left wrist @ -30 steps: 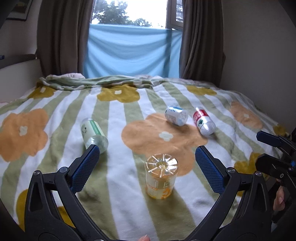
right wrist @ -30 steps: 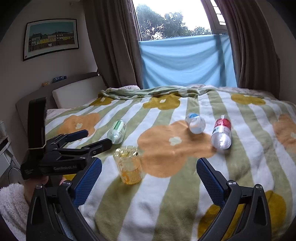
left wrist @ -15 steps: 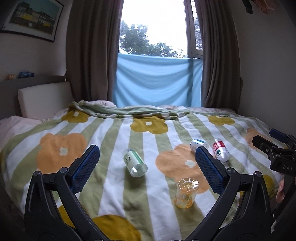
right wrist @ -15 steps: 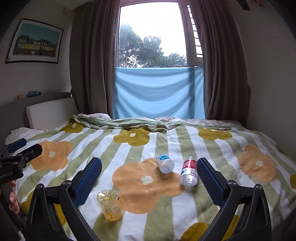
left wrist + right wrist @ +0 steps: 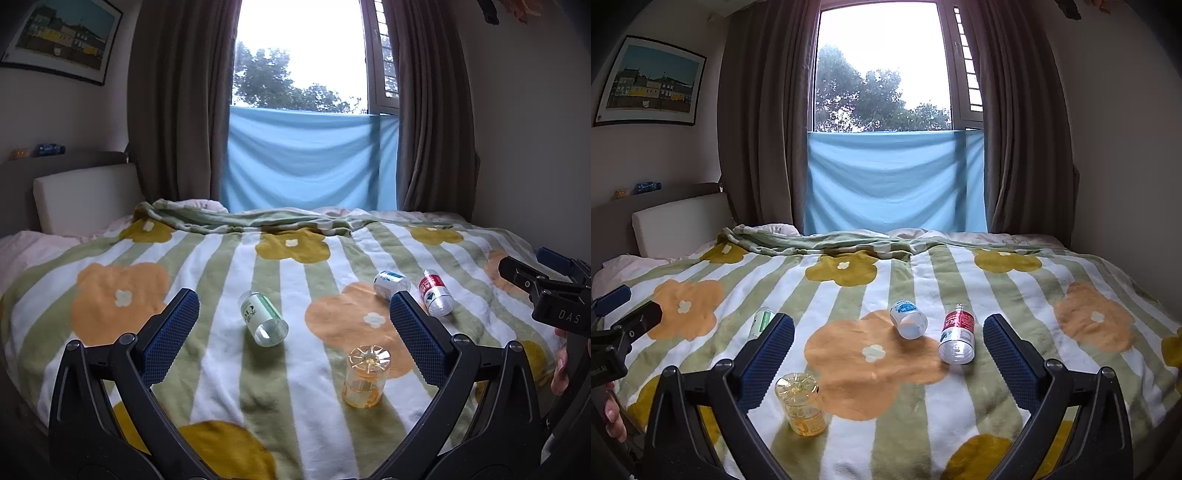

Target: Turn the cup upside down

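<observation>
holding both grippers wide apart and empty, i see the left gripper (image 5: 293, 323) and right gripper (image 5: 888, 347) above the blanket (image 5: 221, 266). yellow cup (image 5: 365, 376) stands upside down, three bottles lying near.

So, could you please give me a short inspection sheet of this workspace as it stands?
Surface: bed under a striped flower blanket, rumpled at the far edge.
Job's things: orange cup stands base-up on the blanket, untouched.
Clutter: green-label bottle, blue-label bottle, red-label bottle, all lying down.
Grippers: left gripper and right gripper open, empty.
Cables: nothing seen.
Surroundings: window, brown curtains, blue cloth, framed picture.
</observation>
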`<state>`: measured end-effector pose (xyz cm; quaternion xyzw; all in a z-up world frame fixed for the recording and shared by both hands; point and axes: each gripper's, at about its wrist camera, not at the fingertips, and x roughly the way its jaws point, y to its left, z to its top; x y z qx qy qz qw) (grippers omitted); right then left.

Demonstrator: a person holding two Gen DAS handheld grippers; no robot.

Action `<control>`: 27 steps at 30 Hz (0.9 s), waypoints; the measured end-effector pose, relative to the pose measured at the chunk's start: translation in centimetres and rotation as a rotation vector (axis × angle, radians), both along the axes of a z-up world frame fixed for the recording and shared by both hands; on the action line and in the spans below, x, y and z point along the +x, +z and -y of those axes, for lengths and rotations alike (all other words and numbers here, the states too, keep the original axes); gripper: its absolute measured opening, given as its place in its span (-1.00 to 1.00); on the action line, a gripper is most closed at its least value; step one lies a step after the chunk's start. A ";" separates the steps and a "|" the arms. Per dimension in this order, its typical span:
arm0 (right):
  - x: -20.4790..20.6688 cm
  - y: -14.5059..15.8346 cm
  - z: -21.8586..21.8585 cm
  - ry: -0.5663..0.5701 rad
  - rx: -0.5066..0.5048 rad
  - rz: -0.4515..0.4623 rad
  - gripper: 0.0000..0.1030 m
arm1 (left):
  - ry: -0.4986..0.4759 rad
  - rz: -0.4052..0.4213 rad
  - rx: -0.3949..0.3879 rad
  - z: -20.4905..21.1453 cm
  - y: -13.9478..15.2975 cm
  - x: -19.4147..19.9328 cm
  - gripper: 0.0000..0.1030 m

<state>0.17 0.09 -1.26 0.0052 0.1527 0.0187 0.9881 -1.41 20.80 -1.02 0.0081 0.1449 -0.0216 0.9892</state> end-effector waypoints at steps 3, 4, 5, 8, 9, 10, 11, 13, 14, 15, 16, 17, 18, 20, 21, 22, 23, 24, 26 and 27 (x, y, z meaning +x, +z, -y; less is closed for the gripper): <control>0.0 0.1 0.1 -0.003 0.000 0.001 0.99 | -0.006 -0.007 -0.015 0.1 -0.1 0.1 0.99; -0.1 0.1 0.2 -0.004 0.001 0.002 0.99 | -0.008 -0.009 -0.020 0.2 -0.1 0.2 0.99; 0.0 0.1 0.1 -0.003 0.000 0.002 0.99 | -0.010 -0.009 -0.020 0.3 -0.1 0.2 0.99; 0.0 0.0 0.2 -0.001 -0.002 0.002 0.99 | -0.005 -0.004 -0.005 0.6 -0.1 0.2 0.99; 0.0 0.0 0.2 -0.002 -0.002 0.002 0.99 | -0.004 -0.001 -0.001 0.6 -0.1 0.1 0.99; 0.0 0.1 0.2 -0.003 -0.004 0.003 0.99 | -0.005 0.001 -0.002 0.6 0.0 0.1 0.99; 0.0 0.2 0.2 -0.005 -0.006 0.005 0.99 | -0.007 0.002 -0.005 0.6 0.0 0.1 0.99; 0.0 0.3 0.3 -0.005 -0.005 0.005 0.99 | -0.010 0.000 -0.013 0.3 0.0 0.2 0.99; 0.0 0.3 0.3 -0.006 -0.005 0.005 0.99 | -0.009 0.001 -0.011 0.3 0.0 0.2 0.99; 0.0 0.3 0.3 -0.006 -0.007 0.005 0.99 | -0.008 0.000 -0.010 0.3 0.0 0.2 0.99; 0.0 0.3 0.3 -0.007 -0.008 0.006 0.99 | -0.008 0.000 -0.009 0.2 0.0 0.2 0.99; 0.0 0.3 0.3 -0.007 -0.008 0.006 0.99 | -0.008 0.000 -0.010 0.2 0.0 0.2 0.99; 0.0 0.5 0.3 -0.008 -0.010 0.007 0.99 | -0.008 0.002 -0.011 0.3 0.0 0.2 0.99; 0.0 0.5 0.3 -0.009 -0.008 0.008 0.99 | -0.009 0.003 -0.009 0.3 0.0 0.2 0.99; 0.0 0.4 0.3 -0.009 -0.009 0.008 0.99 | -0.007 0.006 -0.007 0.3 0.0 0.2 0.99; 0.0 0.6 0.5 -0.011 -0.009 0.009 0.99 | -0.006 0.009 -0.006 0.3 0.0 0.1 0.99; 0.0 0.7 0.5 -0.014 -0.010 0.010 0.99 | -0.009 0.011 -0.007 0.3 0.0 0.1 0.99; 0.1 0.9 0.7 -0.015 -0.011 0.011 0.99 | -0.010 0.011 -0.007 0.3 0.0 0.0 0.99; 0.2 1.0 0.8 -0.015 -0.009 0.012 0.99 | -0.009 0.009 -0.006 0.3 0.0 0.1 0.99; 0.2 1.0 0.8 -0.015 -0.010 0.012 0.99 | -0.009 0.009 -0.007 0.4 0.0 0.0 0.99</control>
